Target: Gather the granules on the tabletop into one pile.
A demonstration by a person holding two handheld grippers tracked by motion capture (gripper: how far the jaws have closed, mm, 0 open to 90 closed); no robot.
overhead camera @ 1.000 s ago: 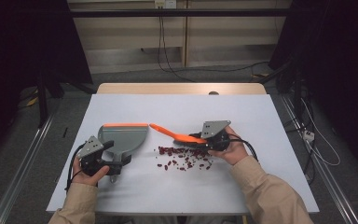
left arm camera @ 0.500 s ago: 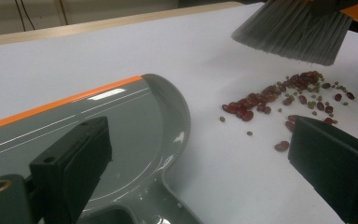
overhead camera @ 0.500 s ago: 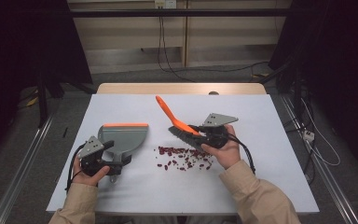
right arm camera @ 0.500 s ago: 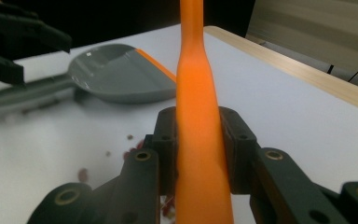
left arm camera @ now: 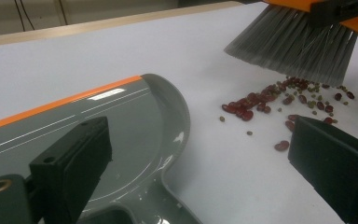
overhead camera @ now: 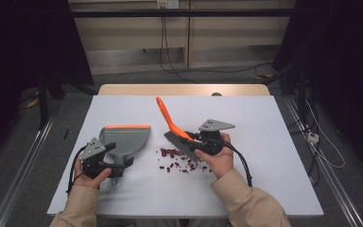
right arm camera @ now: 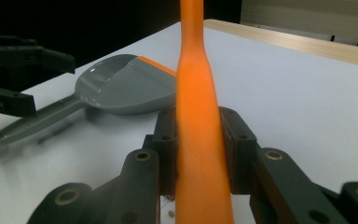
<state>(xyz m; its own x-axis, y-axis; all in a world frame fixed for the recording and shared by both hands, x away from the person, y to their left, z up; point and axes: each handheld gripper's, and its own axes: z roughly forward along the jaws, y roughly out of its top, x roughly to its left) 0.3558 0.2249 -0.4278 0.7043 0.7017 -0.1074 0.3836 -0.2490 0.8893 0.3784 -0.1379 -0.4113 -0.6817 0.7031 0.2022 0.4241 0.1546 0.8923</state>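
An orange-handled brush (overhead camera: 172, 124) with grey bristles, a grey dustpan (overhead camera: 125, 141) edged with an orange strip, and dark red beans (overhead camera: 177, 158) mixed with a few greenish ones lie over a plain white counter (overhead camera: 264, 142) with a pale wooden far edge.

In the left gripper view the brush (left arm camera: 298, 46) was cut off at the top, and the dustpan (left arm camera: 98, 126) handle was cut off below.
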